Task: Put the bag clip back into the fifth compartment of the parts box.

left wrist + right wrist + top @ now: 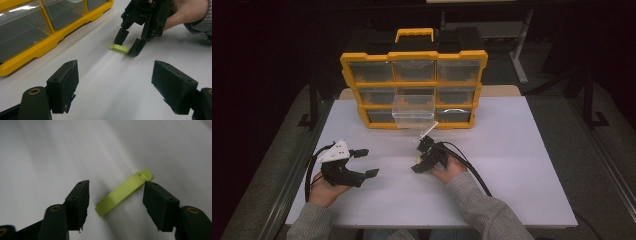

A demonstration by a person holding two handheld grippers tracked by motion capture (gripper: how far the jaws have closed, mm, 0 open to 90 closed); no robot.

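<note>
The right tool point(116, 202) straddles the flat green clip point(123, 192) on the counter point(512, 165), jaws partly open and gripping nothing yet, positioned to pinch it.

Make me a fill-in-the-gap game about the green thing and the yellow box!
1. The green clip lies flat on the white ______.
2. The right gripper has its jaws on either side of the ______.
3. The left gripper holds ______ between its open jaws.
4. One clear drawer of the organizer with the ______ frame is pulled out.

Missing words: table; clip; nothing; yellow
</note>
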